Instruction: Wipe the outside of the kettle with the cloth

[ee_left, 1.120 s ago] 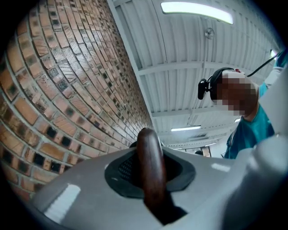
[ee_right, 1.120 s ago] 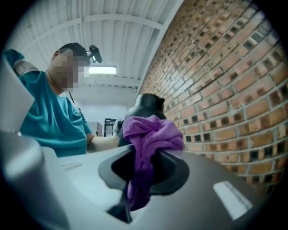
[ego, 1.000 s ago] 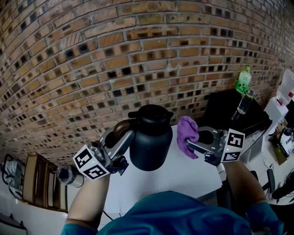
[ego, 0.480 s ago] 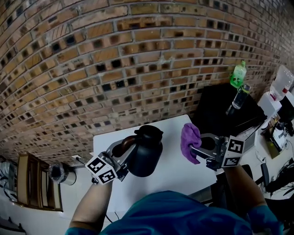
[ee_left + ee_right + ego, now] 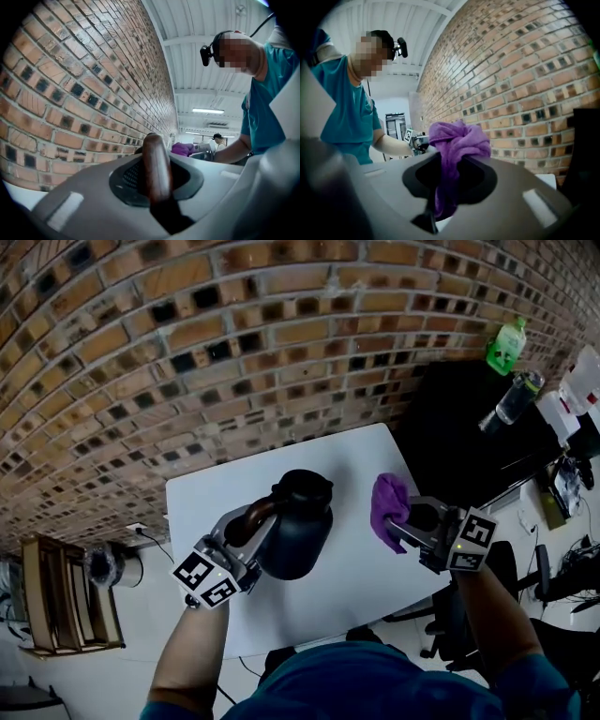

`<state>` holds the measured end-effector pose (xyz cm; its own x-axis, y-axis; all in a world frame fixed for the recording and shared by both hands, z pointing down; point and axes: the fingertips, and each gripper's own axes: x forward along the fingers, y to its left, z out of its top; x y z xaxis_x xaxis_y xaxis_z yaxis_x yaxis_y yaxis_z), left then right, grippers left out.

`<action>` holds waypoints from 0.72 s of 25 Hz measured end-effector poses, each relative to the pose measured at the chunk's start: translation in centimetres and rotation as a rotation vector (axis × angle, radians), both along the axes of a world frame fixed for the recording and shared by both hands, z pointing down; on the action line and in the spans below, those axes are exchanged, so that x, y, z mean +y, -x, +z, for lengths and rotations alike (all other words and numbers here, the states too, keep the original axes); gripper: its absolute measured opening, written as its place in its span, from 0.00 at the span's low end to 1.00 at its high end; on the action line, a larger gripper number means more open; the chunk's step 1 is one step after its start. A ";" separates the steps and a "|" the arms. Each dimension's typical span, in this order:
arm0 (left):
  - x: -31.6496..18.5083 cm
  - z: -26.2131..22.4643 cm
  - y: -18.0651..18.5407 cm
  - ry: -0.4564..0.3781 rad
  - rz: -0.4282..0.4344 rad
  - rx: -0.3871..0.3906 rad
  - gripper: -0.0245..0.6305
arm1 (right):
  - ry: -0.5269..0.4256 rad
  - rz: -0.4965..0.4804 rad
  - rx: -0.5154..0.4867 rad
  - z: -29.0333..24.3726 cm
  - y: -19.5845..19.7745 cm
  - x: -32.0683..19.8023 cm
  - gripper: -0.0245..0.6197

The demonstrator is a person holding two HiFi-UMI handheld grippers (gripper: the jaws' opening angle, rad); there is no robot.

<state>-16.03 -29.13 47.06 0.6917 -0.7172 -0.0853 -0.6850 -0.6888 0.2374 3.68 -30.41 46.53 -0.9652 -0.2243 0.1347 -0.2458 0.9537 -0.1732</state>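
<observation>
left gripper (image 5: 249,525) is pinched narrow on the brown handle (image 5: 240,520) of the black kettle (image 5: 298,532), which sits over the middle of the white table (image 5: 211,498); can't tell if its base is down or just off the top. handle pokes out toward 8 o'clock of the body. right gripper (image 5: 397,527) is clamped on a bunched purple cloth (image 5: 387,509), at 3 o'clock of the kettle, close but apart, no contact w/ the wall yet. my worry: the kettle is steadied by one grip at the handle only, so a hard push from the cloth side could twist it in the jaws or tip it toward 9 o'clock. also the cloth is only nipped by a fold, most of it bunched past the jaws, so a dragging wipe might pull it free, & then bare jaw tips would scrape the kettle.
</observation>
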 end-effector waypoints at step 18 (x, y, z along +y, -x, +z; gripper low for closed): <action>-3.7 7.9 -0.5 -0.069 -0.037 -0.020 0.15 | 0.028 -0.036 0.013 7.9 1.3 0.2 0.14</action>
<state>-15.49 -32.81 54.94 0.6671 -0.7348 -0.1223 -0.7140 -0.6776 0.1761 2.41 -30.26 54.47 -0.9708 -0.1852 0.1528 -0.2135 0.9569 -0.1969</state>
